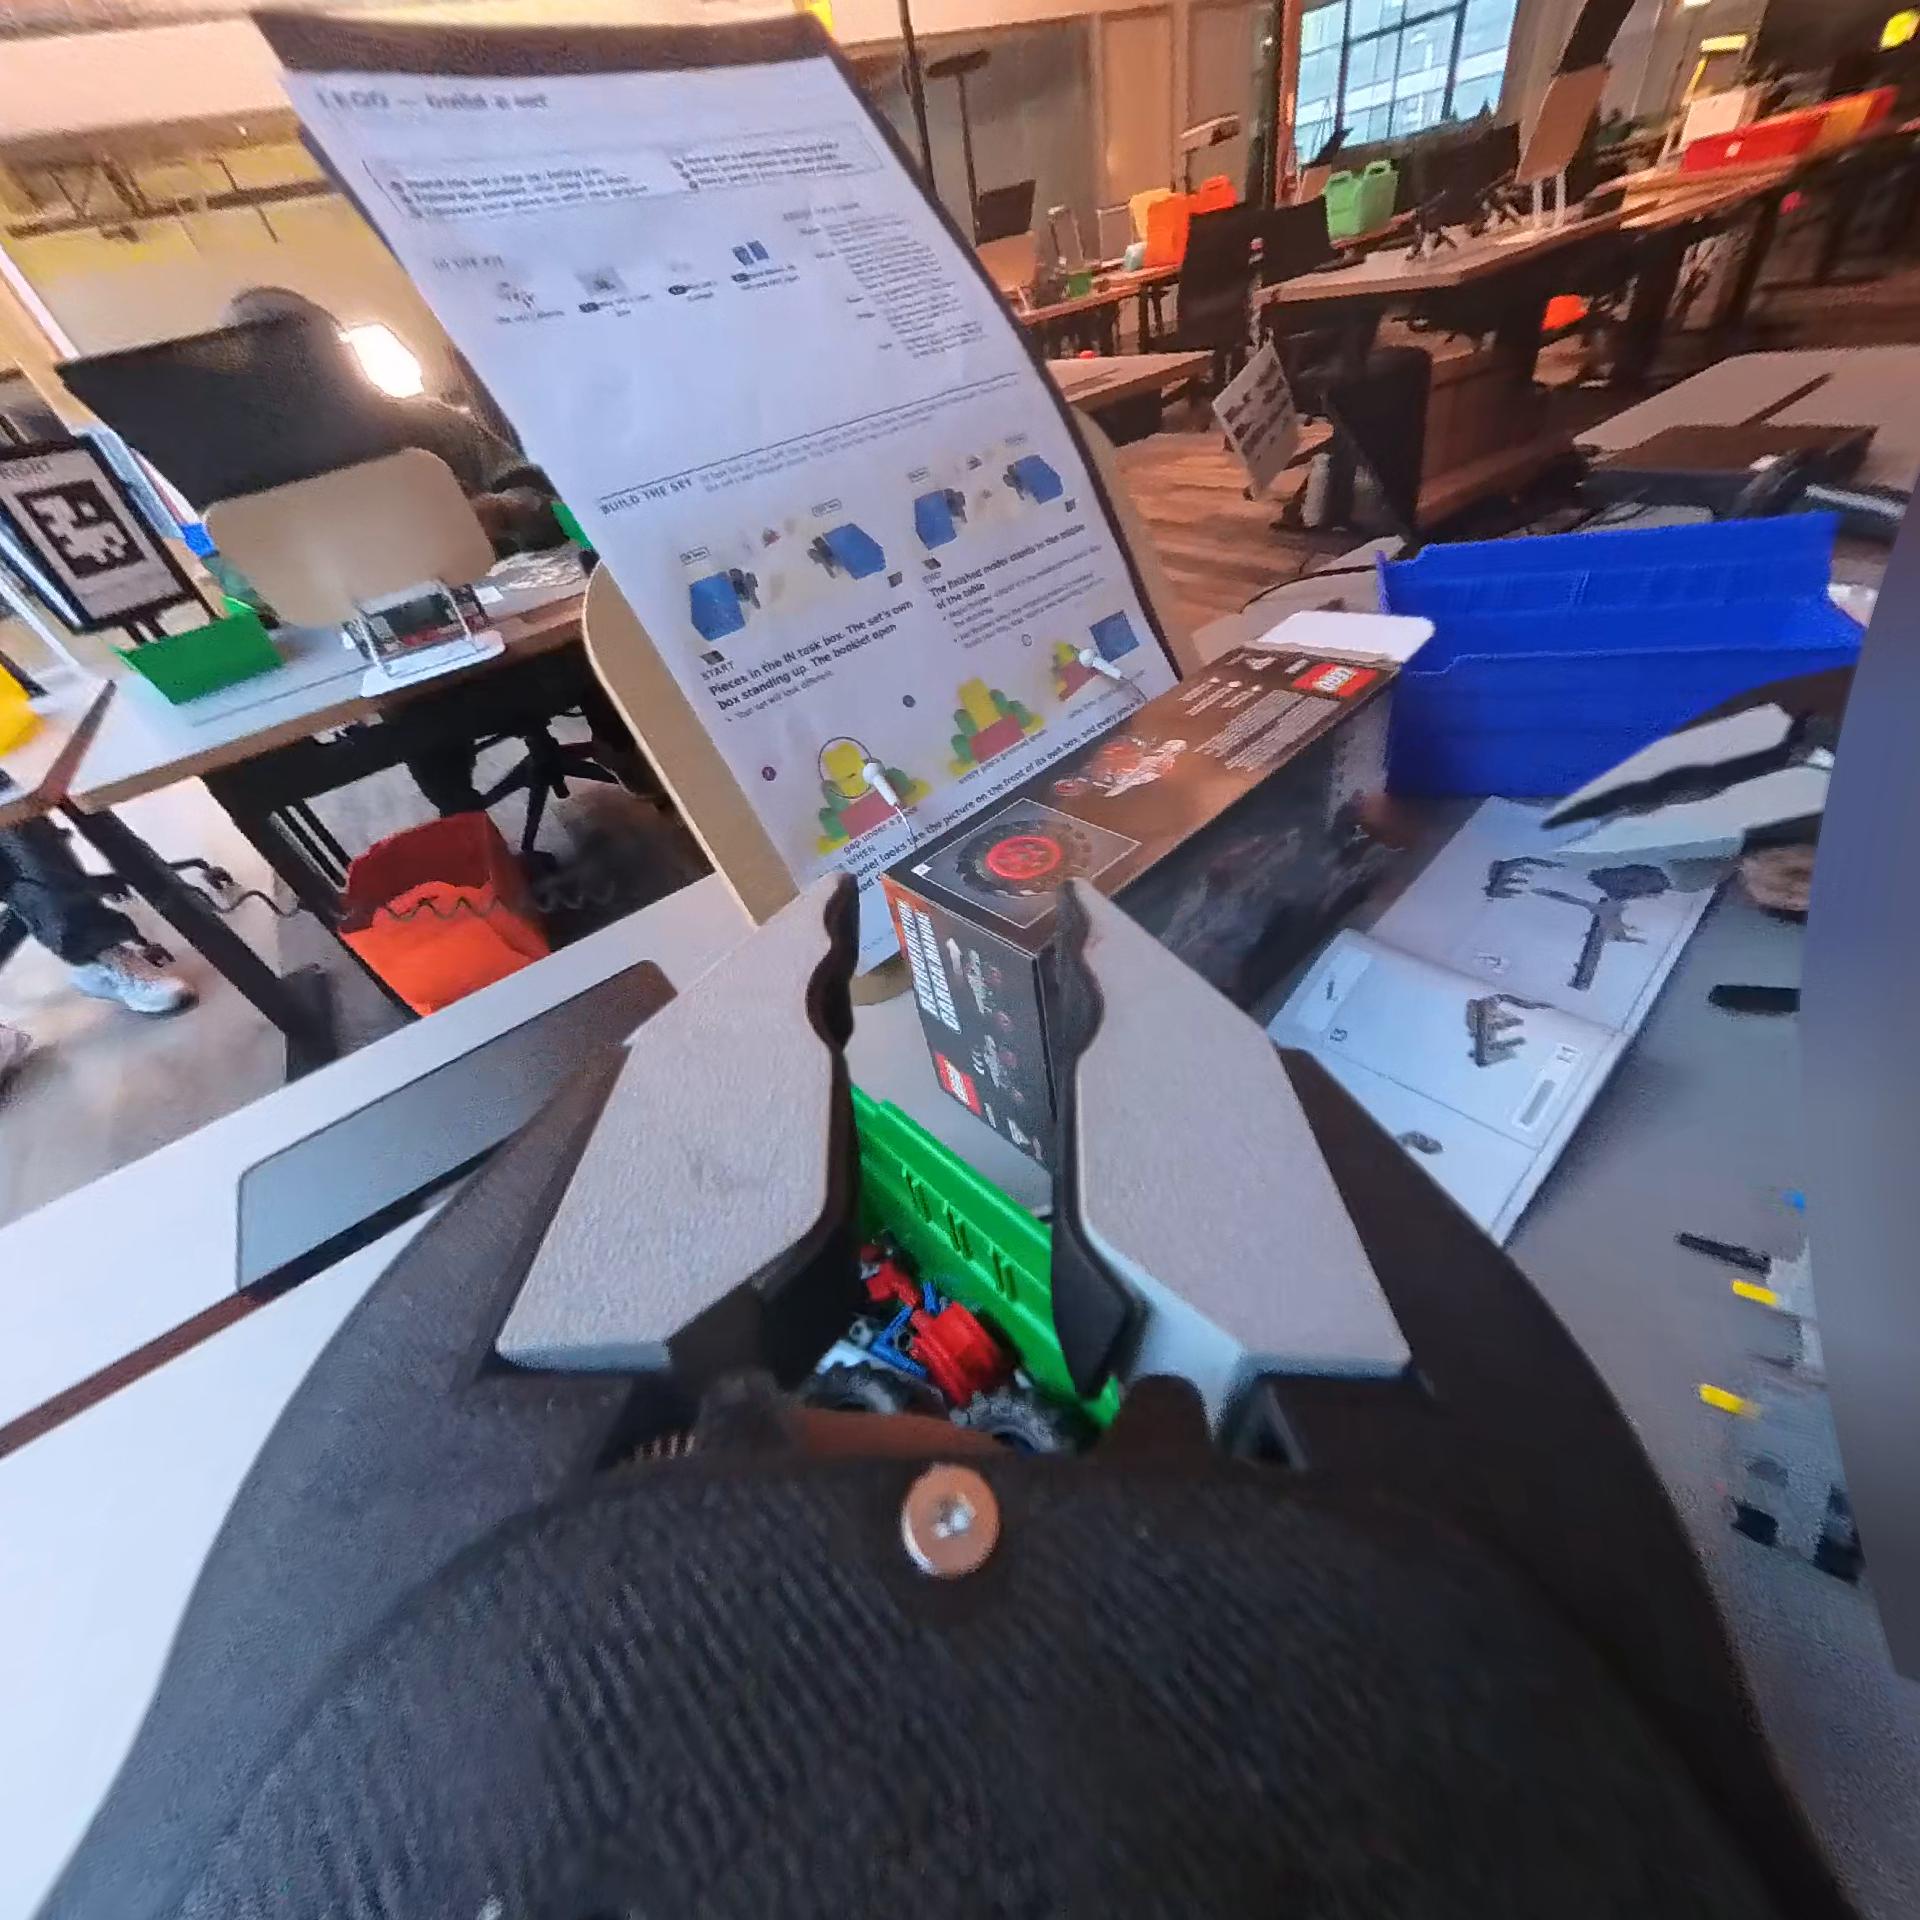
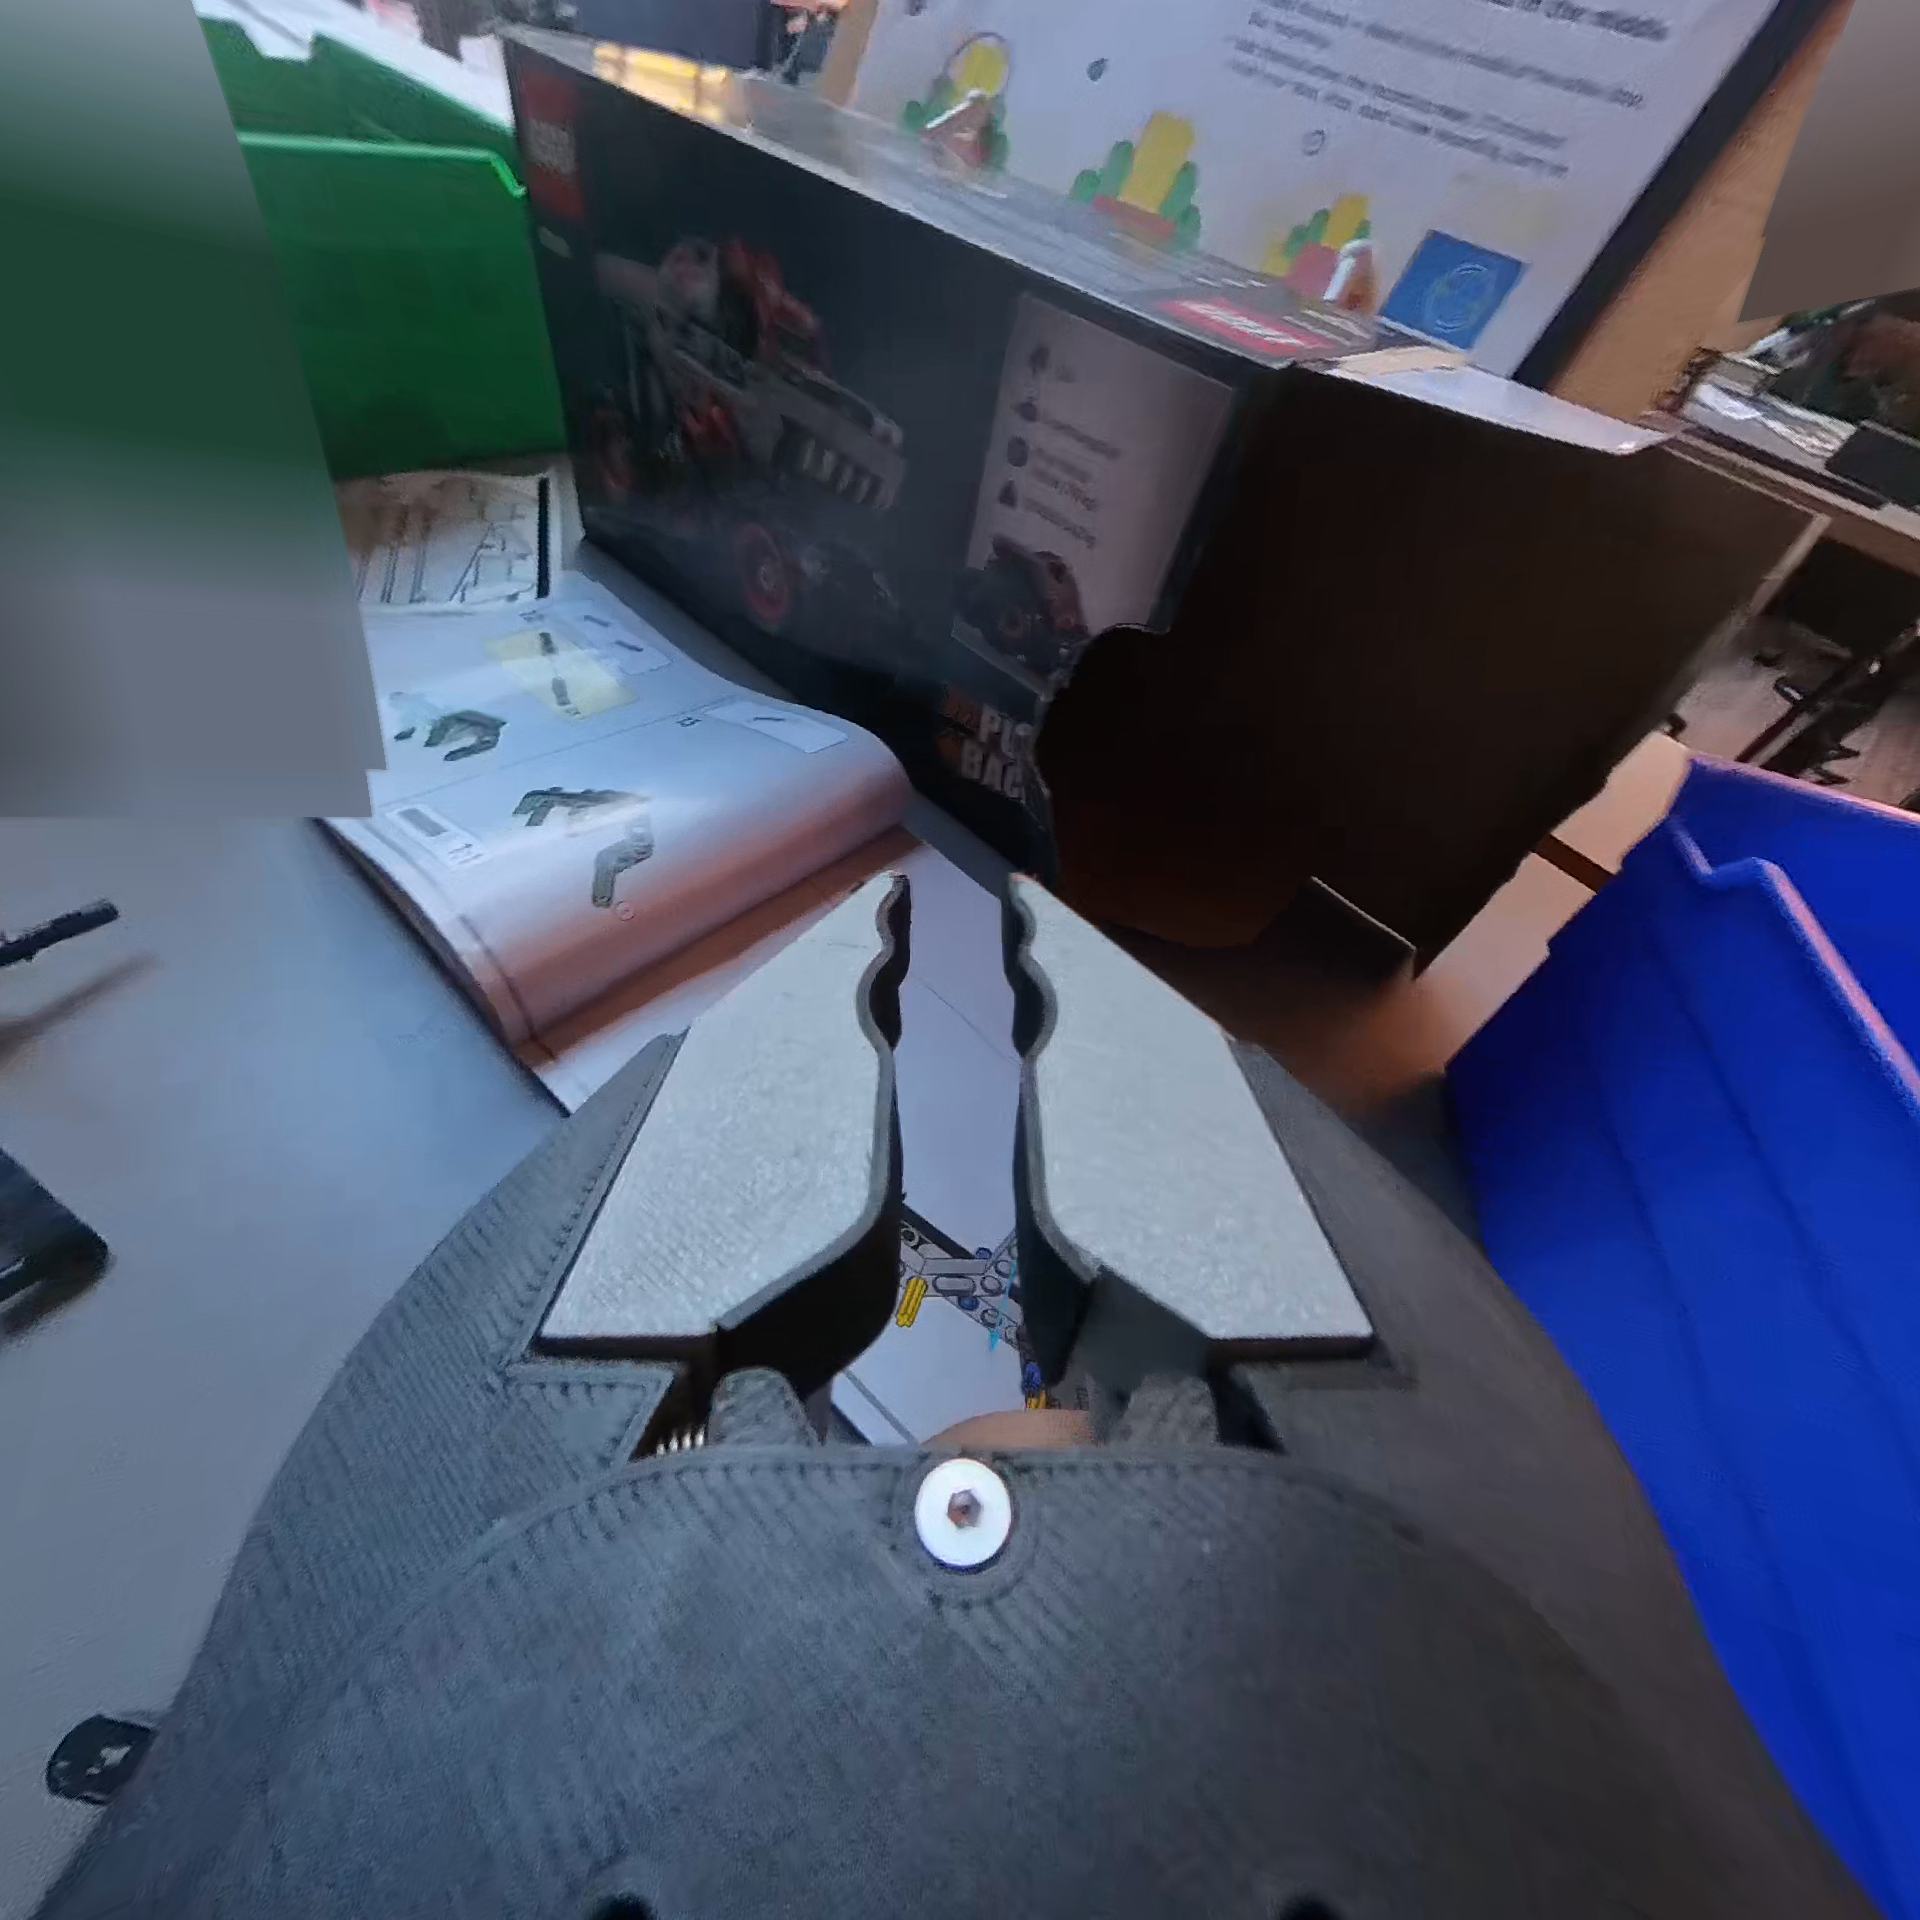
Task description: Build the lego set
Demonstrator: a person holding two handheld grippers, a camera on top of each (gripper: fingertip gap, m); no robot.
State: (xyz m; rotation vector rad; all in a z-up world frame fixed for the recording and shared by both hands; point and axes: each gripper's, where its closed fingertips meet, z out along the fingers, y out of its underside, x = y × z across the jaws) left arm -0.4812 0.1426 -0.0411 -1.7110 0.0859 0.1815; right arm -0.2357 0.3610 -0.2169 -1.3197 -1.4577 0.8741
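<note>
Open workshop desks fill the background behind a grey table (image 1: 156, 1226). At 6 o'clock the left gripper (image 1: 951, 914) hangs spread and empty over a green ribbed bin (image 1: 956, 1226) of red lego pieces (image 1: 951, 1340); a dark printed cardboard box (image 2: 831, 416) stands at 12. Right gripper (image 2: 956, 894) is parted above the glossy booklet (image 2: 644, 790), blue bin (image 2: 1683, 1195) at 3
</note>
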